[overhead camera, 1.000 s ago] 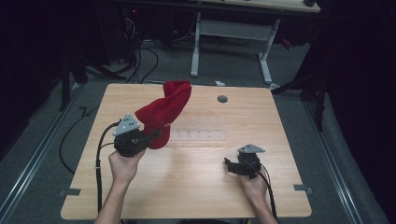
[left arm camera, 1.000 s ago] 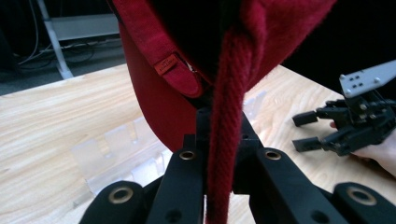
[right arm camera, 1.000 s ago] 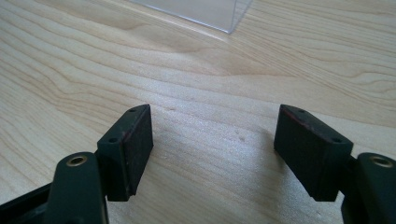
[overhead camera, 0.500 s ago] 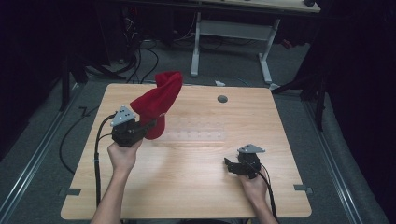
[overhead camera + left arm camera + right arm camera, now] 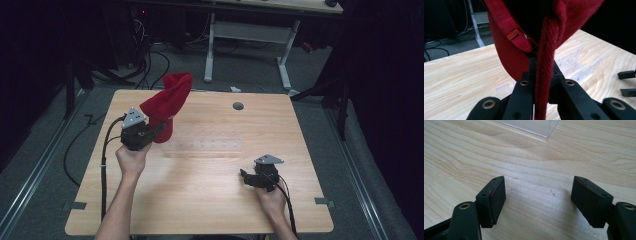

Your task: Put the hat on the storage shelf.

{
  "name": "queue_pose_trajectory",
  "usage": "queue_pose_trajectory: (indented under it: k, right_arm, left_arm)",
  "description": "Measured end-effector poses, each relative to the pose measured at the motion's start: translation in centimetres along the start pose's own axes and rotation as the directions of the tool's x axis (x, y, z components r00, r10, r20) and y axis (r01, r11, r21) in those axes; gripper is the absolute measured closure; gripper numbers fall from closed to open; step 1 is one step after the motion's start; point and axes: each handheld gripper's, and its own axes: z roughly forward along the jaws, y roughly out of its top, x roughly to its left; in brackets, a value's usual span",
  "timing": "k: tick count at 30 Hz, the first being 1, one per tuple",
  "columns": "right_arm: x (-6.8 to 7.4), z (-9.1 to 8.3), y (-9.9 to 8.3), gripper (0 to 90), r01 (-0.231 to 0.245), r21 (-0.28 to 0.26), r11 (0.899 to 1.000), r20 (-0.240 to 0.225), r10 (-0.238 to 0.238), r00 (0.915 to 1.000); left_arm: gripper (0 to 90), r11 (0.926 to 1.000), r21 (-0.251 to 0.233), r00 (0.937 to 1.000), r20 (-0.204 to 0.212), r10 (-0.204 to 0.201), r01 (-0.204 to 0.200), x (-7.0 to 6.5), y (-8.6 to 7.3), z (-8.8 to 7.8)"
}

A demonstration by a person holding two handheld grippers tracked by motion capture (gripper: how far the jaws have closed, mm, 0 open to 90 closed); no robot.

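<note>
L tongs (image 5: 159,129) raised, clamped tight; R tongs (image 5: 245,176) low, jaws spread wide.

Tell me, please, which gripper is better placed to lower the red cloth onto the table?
The left gripper: its jaws are already shut on the red cloth, holding it up above the table. The right gripper rests open on the wood, apart from the cloth.

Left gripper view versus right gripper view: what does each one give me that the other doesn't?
Left gripper view: the left tongs shut on a red cloth hat with a small stitched tag, beside a clear plastic divider rack. Right gripper view: the right tongs open, holding nothing, low over bare wood. Shared: the light wooden table.
</note>
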Motion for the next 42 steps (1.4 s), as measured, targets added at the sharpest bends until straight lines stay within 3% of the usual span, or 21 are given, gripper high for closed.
queue_pose_trajectory:
  k: [28,42]
  right_arm:
    - [0.0,0.0,0.0,27.7,-0.001,-0.002,1.000,0.001,0.001,1.0000]
    - [0.0,0.0,0.0,27.6,0.001,-0.002,1.000,0.001,-0.001,1.0000]
  left_arm:
    - [85.2,0.9998,0.000,0.9971,-0.073,-0.021,0.021,1.8,-1.7,1.7]
    - [84.9,0.9992,-0.017,0.9961,-0.080,-0.037,0.036,2.3,-2.6,1.6]
